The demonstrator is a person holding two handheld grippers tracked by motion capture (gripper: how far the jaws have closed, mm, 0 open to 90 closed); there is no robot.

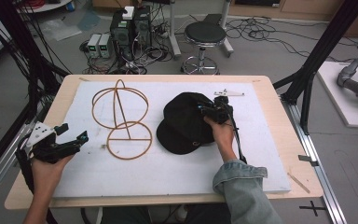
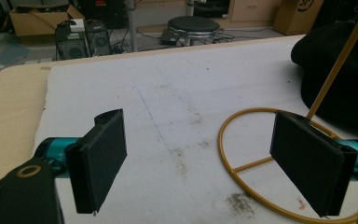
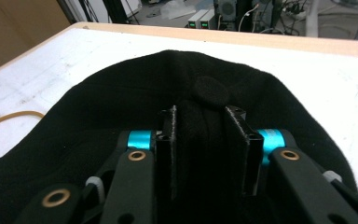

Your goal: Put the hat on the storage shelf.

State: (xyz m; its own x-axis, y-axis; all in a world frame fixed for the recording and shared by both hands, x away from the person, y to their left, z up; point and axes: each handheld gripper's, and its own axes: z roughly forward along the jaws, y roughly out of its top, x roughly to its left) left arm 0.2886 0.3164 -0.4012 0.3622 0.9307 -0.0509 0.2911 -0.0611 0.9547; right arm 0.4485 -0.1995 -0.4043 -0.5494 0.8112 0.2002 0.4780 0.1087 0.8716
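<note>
Right gripper [image 3: 200, 154] clenched on crown fold of black cap [image 1: 186, 123], mid-table, just right of wire hat stand [image 1: 121, 119]. Left gripper [image 2: 205, 163] released, idle near stand's base ring, farther from cap.

Beyond the table's [image 1: 279, 154] far edge, at twelve o'clock, a round black stool [image 1: 205, 35] on a chrome base. At eleven o'clock, two dark computer towers [image 1: 131, 28] amid tangled cables, with two small grey boxes [image 1: 99, 45] lit green just left. On the white foam mat [image 1: 168, 168], at one o'clock, a small metal bracket [image 1: 228, 93].
</note>
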